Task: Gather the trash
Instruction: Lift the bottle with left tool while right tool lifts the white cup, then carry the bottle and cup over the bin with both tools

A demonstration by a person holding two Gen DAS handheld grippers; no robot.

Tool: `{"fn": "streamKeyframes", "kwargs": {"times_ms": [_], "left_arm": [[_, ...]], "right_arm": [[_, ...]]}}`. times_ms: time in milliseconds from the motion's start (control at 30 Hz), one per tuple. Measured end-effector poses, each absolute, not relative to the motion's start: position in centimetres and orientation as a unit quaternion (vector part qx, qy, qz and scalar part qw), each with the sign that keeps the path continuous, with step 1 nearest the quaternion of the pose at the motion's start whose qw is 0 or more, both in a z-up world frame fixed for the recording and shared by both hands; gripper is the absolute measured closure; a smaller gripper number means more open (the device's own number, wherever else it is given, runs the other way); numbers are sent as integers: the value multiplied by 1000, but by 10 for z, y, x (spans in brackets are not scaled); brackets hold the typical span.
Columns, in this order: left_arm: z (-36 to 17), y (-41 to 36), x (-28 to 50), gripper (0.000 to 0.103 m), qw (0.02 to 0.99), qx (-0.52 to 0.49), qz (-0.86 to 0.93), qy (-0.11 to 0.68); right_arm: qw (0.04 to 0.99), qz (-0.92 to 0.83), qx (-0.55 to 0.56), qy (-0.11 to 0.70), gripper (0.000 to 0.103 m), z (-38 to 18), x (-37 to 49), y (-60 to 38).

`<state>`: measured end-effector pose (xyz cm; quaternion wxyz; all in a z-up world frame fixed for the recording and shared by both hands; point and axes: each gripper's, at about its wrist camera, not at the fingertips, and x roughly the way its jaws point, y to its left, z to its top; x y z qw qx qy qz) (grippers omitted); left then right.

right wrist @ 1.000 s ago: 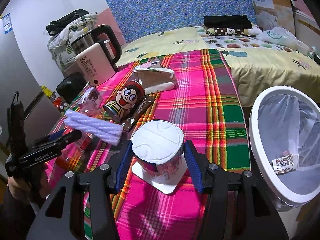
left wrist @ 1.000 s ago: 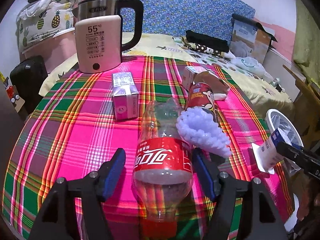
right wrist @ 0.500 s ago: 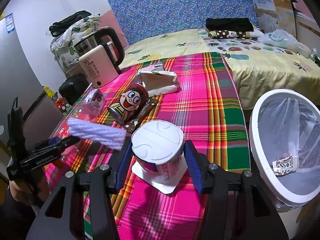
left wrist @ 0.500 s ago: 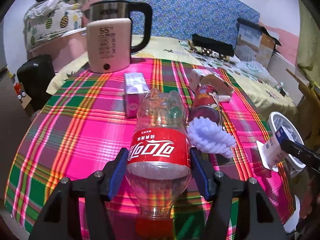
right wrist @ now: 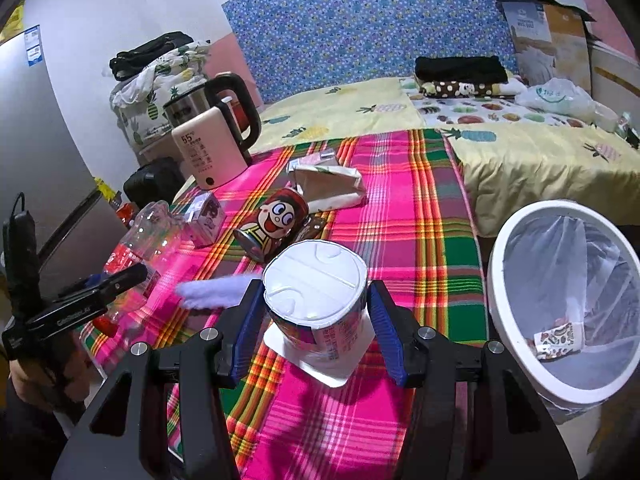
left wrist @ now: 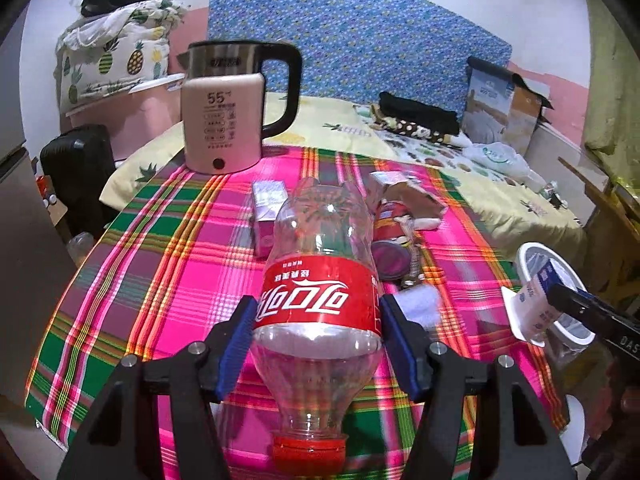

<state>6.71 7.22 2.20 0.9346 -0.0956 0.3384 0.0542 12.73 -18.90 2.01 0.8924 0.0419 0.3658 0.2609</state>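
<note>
The left gripper (left wrist: 318, 342) clamps an empty cola bottle (left wrist: 318, 300) at its red label, cap toward the camera, at the center of its frame above the plaid tablecloth (left wrist: 160, 264). The right gripper (right wrist: 316, 334) squeezes a noodle cup (right wrist: 318, 300) upside down at lower center. Both loads look ready for the bin (right wrist: 500, 320) at right of the right view. I'd empty 1 hand at a time, holding each item well over the rim before letting go. Only the right view shows the bin's inside, where 1 paper cup (right wrist: 558, 339) lies, and the cartoon can (right wrist: 272, 224). The left view shows just a sliver of the bin.
</note>
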Motion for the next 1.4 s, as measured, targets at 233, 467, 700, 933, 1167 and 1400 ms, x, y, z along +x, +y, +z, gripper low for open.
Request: {"fn": "streamKeyframes", "kwargs": {"times_ms": [233, 467, 700, 933, 1167, 1400], "left_arm": [[28, 43, 70, 40, 937, -88, 13, 339], [24, 5, 84, 40, 932, -78, -35, 351], [23, -35, 102, 40, 928, -63, -80, 359], [23, -78, 118, 40, 922, -42, -126, 363], [20, -121, 135, 39, 914, -21, -172, 367], [17, -160, 148, 39, 904, -5, -210, 372]], "right_arm": [[898, 249, 46, 358, 49, 23, 123, -198], [904, 229, 53, 356, 49, 23, 121, -214], [911, 202, 65, 353, 49, 22, 121, -239], [919, 168, 80, 349, 49, 22, 121, -268], [925, 128, 96, 344, 49, 22, 121, -302], [928, 93, 111, 344, 49, 17, 121, -330]]}}
